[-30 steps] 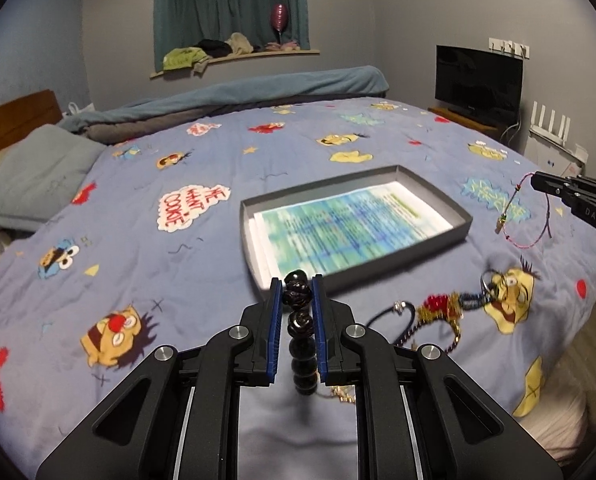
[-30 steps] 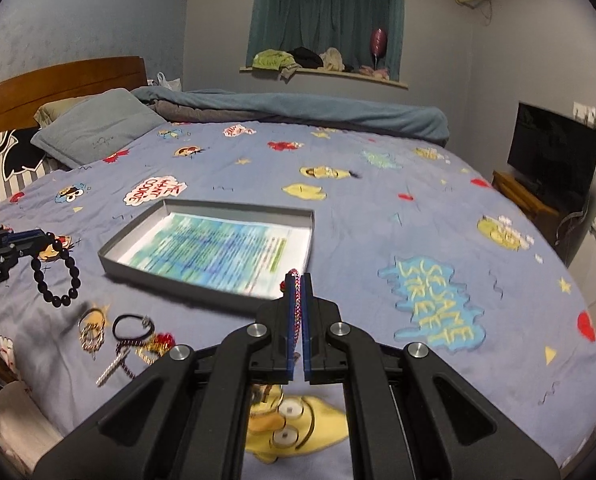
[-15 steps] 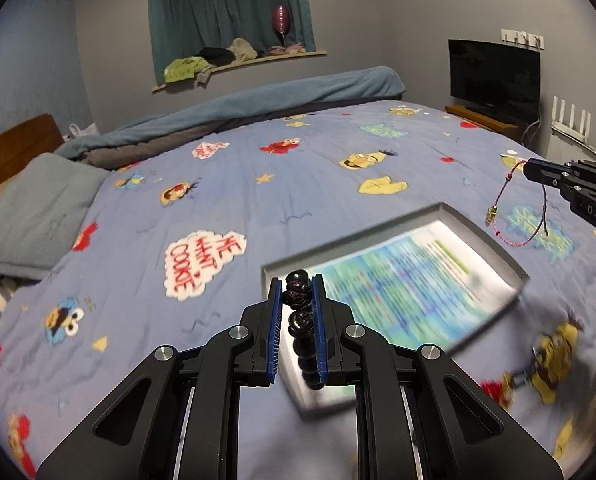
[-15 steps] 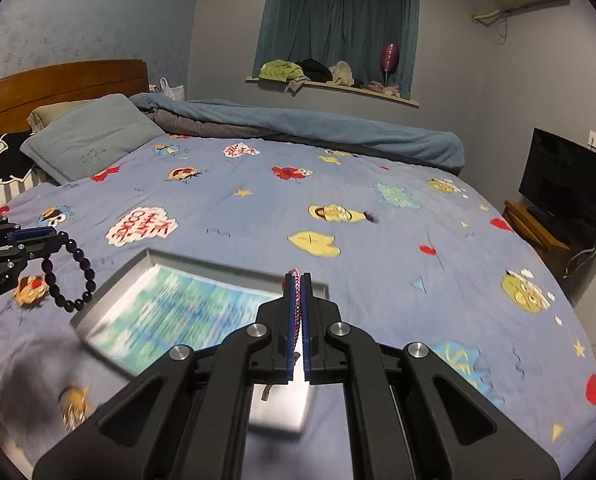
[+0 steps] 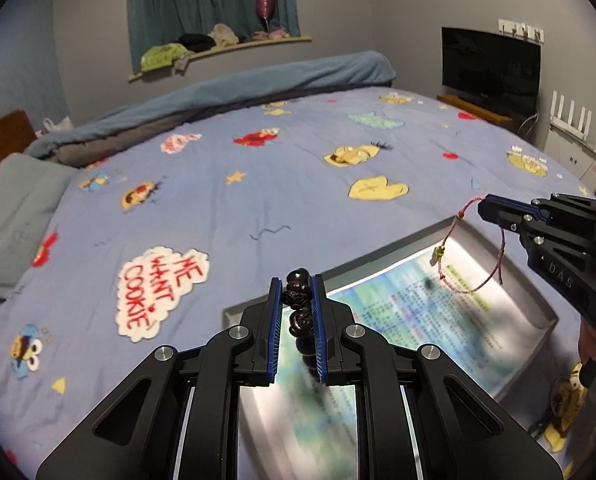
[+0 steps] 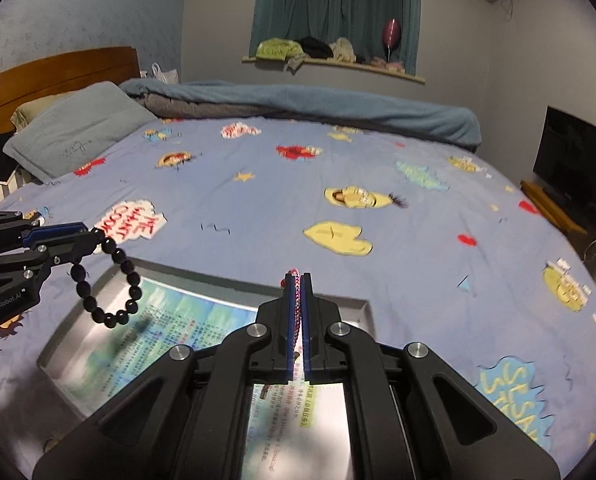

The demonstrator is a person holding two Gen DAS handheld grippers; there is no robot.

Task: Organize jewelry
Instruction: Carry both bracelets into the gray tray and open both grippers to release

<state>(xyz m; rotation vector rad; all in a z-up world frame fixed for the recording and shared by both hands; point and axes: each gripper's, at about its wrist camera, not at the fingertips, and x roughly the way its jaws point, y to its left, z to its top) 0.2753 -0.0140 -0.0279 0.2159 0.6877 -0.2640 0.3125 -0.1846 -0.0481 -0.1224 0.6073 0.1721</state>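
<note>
My left gripper (image 5: pixel 297 286) is shut on a black bead bracelet (image 5: pixel 298 304), which hangs as a loop in the right wrist view (image 6: pixel 112 280) above the left end of the grey tray (image 6: pixel 354 304). My right gripper (image 6: pixel 296 280) is shut on a thin pink cord bracelet (image 6: pixel 296 300); in the left wrist view the cord (image 5: pixel 458 256) dangles from it (image 5: pixel 483 205) over the tray's far side (image 5: pixel 382 260). The tray lies on the bed and holds a printed paper sheet (image 5: pixel 418 320). Both grippers hover above the tray.
The bed has a blue cartoon-print cover (image 6: pixel 338 200). Pillows (image 6: pixel 74 128) and a wooden headboard (image 6: pixel 58 68) are at the left, a rolled blanket (image 6: pixel 298 108) at the far side, a TV (image 6: pixel 578 160) at the right.
Both grippers have moved forward over the tray with their bracelets still held. The loose jewelry on the cover near the bed edge has dropped out of view.
</note>
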